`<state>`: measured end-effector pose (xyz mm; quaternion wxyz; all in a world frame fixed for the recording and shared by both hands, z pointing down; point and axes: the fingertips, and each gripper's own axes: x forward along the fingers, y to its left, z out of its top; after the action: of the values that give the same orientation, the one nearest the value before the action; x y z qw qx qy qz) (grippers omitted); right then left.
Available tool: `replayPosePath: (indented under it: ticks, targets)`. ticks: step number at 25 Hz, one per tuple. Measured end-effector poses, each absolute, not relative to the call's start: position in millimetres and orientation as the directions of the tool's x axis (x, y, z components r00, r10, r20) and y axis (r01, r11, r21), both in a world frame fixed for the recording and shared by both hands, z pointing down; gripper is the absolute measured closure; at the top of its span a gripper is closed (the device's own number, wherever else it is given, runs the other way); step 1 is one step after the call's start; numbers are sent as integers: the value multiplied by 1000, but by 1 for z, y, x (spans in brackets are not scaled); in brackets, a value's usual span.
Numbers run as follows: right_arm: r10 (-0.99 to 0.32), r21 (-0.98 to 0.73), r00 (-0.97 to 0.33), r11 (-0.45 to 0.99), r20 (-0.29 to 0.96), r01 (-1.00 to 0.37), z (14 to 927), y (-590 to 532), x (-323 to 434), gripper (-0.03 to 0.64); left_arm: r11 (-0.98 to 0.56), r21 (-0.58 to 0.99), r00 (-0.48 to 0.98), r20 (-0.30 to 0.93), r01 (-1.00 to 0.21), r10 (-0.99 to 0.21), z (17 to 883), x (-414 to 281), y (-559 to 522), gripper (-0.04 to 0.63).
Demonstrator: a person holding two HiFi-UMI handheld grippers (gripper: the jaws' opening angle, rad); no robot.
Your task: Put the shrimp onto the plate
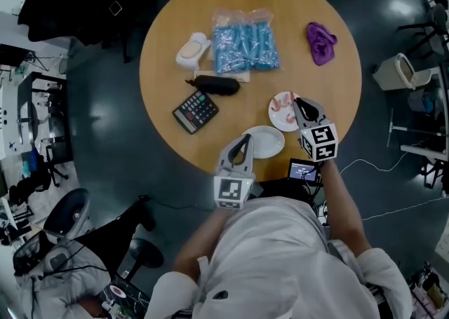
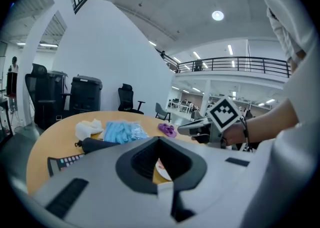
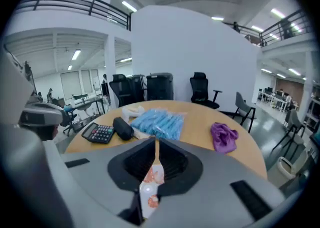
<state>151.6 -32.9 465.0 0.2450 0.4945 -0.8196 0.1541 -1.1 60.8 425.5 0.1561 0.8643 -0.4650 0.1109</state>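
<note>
Shrimp [image 1: 280, 104], pink, lie on a small white round dish [image 1: 279, 123] toward the near right edge of the round wooden tabletop [image 1: 337, 93]. A larger empty white plate [image 1: 270, 144] sits just beside it at the near edge.

The right gripper [image 1: 299, 104] hovers over the dish. Its jaws are closed to a thin slit and clamp nothing; the shrimp [image 3: 152, 176] show below them.

The left gripper [image 1: 244, 142] is over the empty plate's left rim, jaws also together and holding nothing.

Off the line between dish and plate:
- black calculator [image 1: 196, 111] and black pouch [image 1: 217, 85], toward the left edge
- clear bag of blue packets [image 1: 245, 48] and white crumpled object [image 1: 193, 50], toward the far edge
- purple cloth [image 1: 321, 42], far right
</note>
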Motion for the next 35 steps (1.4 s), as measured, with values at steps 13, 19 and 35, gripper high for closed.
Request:
replayPosePath:
  ticks: [13, 19, 35]
  targets:
    - [-921, -62, -367, 362, 133, -930, 316, 49, 184, 584, -543, 89, 548, 222, -835, -806, 333, 21, 46, 588]
    - [-918, -109, -376, 363, 129, -925, 313, 79, 165, 586, -549, 62, 548, 207, -834, -810, 322, 22, 61, 588]
    - [-904, -87, -374, 364, 209, -927, 346, 81, 162, 600, -529, 102, 538, 222, -842, -813, 339, 25, 61, 588]
